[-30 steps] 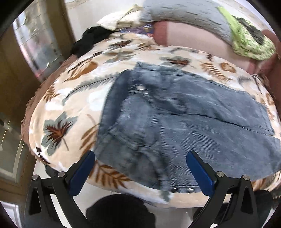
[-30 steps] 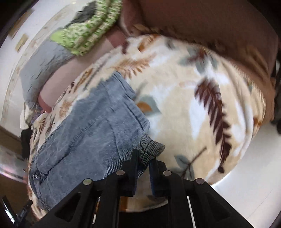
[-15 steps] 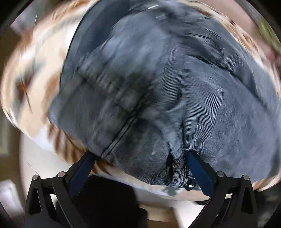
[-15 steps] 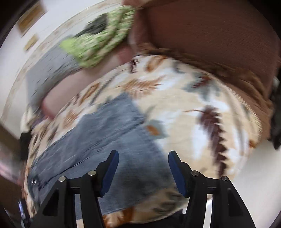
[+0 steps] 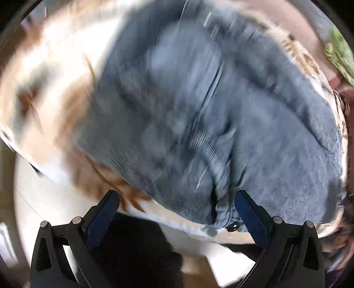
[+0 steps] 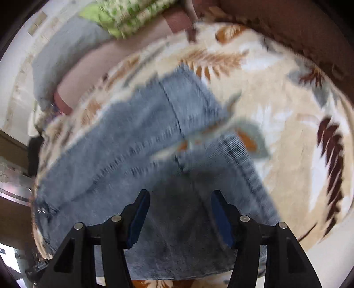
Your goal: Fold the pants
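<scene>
Blue-grey denim pants [image 5: 221,115] lie spread on a cream blanket with a leaf print [image 5: 50,88]. Their waistband bunches near the bed's front edge, with a dark button [image 5: 233,226] showing. My left gripper [image 5: 177,212] hangs open just above that waistband, nothing between its blue pads. In the right wrist view the pants [image 6: 137,150] lie with the leg ends [image 6: 194,95] pointing away. My right gripper [image 6: 180,212] stands open over the denim and casts a shadow on it. Both views are blurred.
A green patterned cloth [image 6: 124,20], a grey pillow [image 6: 64,51] and a pink cushion [image 6: 93,73] lie at the far side. A brown padded edge [image 6: 298,28] borders the blanket [image 6: 287,124]. White floor [image 5: 44,199] shows below the bed's front edge.
My right gripper has opened and let go of the pants' hem, then shifted over the denim. My left gripper has dropped closer and tilted down over the waistband.
</scene>
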Tool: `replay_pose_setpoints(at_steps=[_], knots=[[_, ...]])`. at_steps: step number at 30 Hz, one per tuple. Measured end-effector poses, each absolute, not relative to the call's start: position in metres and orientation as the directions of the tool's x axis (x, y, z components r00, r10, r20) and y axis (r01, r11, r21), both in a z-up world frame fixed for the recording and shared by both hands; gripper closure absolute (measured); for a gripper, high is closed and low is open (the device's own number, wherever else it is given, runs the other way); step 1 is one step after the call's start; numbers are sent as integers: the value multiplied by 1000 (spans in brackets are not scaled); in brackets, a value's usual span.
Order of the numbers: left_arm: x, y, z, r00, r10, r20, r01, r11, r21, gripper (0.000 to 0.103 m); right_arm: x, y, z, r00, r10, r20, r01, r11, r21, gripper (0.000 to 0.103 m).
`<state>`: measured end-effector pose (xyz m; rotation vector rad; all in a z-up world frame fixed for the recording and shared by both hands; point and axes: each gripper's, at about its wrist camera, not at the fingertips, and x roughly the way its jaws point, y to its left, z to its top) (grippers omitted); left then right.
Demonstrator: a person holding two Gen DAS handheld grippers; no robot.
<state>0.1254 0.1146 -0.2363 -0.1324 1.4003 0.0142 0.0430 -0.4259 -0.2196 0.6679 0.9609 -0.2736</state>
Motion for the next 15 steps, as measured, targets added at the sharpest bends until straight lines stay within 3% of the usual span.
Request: replay_pose_setpoints(at_steps=[9,15], knots=[[217,109,-138,477,121,-871,10,990,143,0,89,-476,-176,626,13,-780,505,755,419,42],[322,126,-146,452,154,-879,-14,986,165,0,135,-478,-197,598,26,-801,512,757,406,42]])
